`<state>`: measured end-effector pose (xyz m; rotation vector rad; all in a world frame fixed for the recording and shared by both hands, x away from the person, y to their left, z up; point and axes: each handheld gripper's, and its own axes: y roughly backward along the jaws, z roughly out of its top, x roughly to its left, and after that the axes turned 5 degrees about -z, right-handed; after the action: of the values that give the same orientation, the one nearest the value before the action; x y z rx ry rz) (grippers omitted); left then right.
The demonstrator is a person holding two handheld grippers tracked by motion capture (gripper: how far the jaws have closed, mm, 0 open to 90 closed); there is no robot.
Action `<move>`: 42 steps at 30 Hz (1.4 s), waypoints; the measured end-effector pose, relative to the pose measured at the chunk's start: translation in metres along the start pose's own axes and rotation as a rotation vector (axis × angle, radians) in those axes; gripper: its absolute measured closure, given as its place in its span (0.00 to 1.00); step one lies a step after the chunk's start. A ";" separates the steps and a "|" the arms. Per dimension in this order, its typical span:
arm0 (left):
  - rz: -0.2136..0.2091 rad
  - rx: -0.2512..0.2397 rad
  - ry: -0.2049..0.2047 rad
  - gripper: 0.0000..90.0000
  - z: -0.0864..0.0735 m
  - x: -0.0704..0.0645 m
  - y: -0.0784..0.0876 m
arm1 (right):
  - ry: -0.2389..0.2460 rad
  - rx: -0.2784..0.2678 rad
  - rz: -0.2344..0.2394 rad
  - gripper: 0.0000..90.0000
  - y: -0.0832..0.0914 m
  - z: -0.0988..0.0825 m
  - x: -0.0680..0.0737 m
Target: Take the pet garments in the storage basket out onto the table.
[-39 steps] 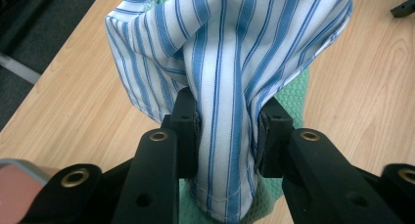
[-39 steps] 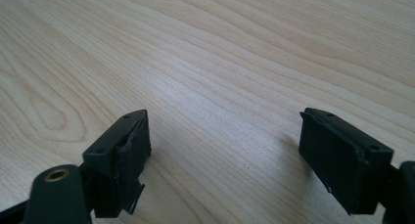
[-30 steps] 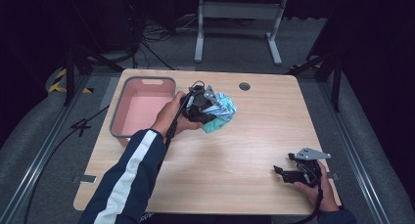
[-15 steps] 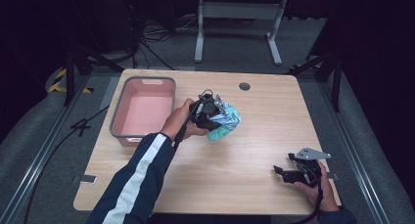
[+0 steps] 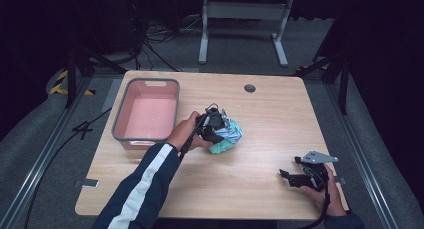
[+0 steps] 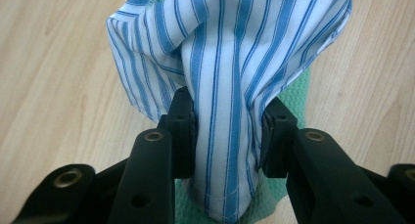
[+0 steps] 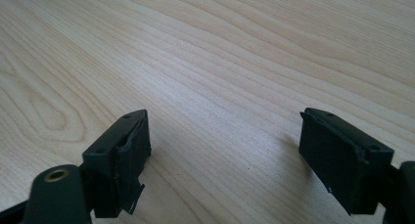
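Tabletop with two hand-held grippers, seen from the person's side. The left gripper (image 5: 212, 126) sits at the middle of the wooden table (image 5: 280, 114), just right of the pink bin (image 5: 149, 111), with its jaws closed on a fold of blue-and-white striped cloth (image 6: 230, 77); the jaws have just been opening a little, yet the pads press the fold from both sides. Beneath the striped cloth lies a green knitted cloth (image 6: 301, 94), touching the table; how far it extends is hidden by the stripes and the jaws, and its lower part is cut off at the frame edge. In the high view the bundle (image 5: 227, 136) is half covered by the gripper and the left hand (image 5: 185, 134), so its shape is hard to read. The right gripper (image 5: 300, 176) rests near the table's right front corner, well apart from the bundle, jaws spread wide over bare wood with nothing between them. The right hand (image 5: 325, 191) is partly cut off at the bottom edge.
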<state>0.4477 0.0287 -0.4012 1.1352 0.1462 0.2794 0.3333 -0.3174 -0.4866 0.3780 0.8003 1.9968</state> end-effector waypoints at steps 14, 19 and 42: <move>0.000 0.006 -0.002 0.57 -0.004 -0.005 -0.007 | 0.000 0.000 0.000 0.22 0.000 0.000 0.000; 0.014 0.001 0.011 0.49 -0.005 -0.005 -0.005 | 0.000 0.000 0.000 0.22 0.000 0.000 0.000; 0.076 -0.099 0.001 0.35 -0.026 -0.020 0.035 | 0.000 0.000 0.000 0.22 0.000 0.000 0.000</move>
<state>0.4171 0.0590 -0.3811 1.0439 0.0892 0.3516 0.3333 -0.3174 -0.4866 0.3780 0.8000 1.9969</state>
